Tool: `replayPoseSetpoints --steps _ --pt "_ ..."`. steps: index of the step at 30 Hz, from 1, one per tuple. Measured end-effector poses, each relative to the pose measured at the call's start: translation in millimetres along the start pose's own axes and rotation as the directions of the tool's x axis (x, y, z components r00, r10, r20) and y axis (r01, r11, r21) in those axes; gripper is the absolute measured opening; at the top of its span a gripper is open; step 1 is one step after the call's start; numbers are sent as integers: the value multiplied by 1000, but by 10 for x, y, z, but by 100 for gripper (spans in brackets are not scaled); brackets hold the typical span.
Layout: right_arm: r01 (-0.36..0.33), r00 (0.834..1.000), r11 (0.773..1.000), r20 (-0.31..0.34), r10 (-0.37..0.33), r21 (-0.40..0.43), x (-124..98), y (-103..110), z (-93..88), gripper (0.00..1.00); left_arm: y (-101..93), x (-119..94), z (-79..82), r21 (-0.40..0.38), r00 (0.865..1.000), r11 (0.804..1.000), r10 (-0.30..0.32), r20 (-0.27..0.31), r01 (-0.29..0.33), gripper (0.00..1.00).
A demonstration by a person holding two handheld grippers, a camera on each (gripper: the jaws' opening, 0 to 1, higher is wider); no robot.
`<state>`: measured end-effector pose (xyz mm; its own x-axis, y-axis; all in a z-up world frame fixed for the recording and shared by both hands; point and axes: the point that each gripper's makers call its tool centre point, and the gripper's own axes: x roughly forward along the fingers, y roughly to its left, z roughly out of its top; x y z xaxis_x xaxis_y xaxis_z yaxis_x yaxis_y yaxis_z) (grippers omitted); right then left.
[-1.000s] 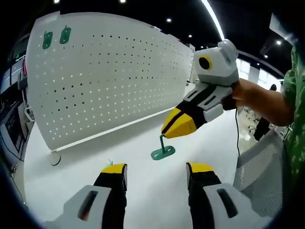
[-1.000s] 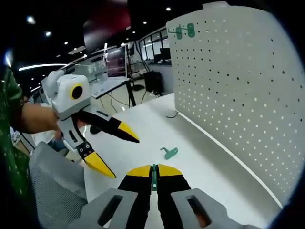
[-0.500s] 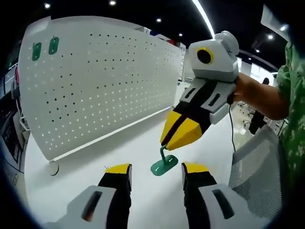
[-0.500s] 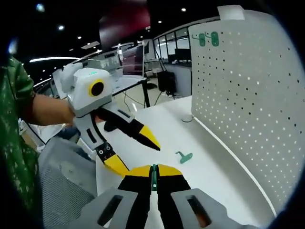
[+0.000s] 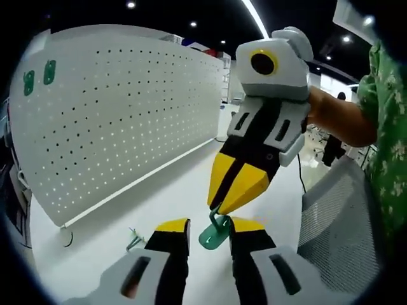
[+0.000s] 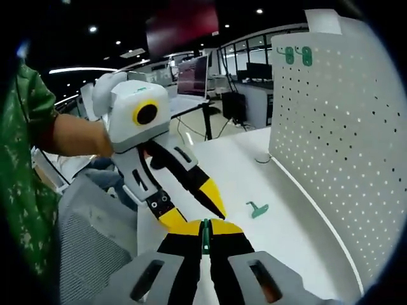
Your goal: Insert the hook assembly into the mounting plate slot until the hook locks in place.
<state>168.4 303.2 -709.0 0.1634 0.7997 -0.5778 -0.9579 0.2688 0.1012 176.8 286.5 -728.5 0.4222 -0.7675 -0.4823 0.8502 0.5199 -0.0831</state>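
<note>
My right gripper (image 5: 217, 207) reaches in from the upper right of the left gripper view, shut on the thin stem of a green hook piece (image 5: 213, 236). The piece's flat green plate hangs between the yellow tips of my left gripper (image 5: 210, 227), which stand open on either side of it. In the right gripper view, my right gripper (image 6: 205, 223) pinches a green sliver (image 6: 205, 236), with the open left gripper (image 6: 198, 216) just beyond. The white pegboard (image 5: 121, 114) stands upright on the table with two green hooks (image 5: 38, 77) near its top corner, and appears again as pegboard (image 6: 343, 140).
A second small green hook (image 6: 257, 208) lies on the white table (image 6: 241, 171) near the pegboard's foot, also visible as a loose hook (image 5: 133, 240). A grey mesh chair (image 5: 337, 216) stands at the table's edge. A person's arm in a green patterned sleeve (image 5: 381, 127) holds the right gripper.
The two grippers have come together. The hook plate, earlier ahead of my left jaws, now sits between their tips. The right gripper has stayed shut on the hook.
</note>
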Motion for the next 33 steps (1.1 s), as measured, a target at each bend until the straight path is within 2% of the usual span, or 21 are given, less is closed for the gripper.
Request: replayPoseSetpoints --steps 19,33 --pt "-18 1000 999 -16 17 -36 3 57 15 2 -68 10 -27 -5 999 999 -35 -22 35 5" --pt "-19 1000 1000 -14 19 -19 2 63 18 2 -41 4 -18 -16 1000 1000 -20 -8 20 3"
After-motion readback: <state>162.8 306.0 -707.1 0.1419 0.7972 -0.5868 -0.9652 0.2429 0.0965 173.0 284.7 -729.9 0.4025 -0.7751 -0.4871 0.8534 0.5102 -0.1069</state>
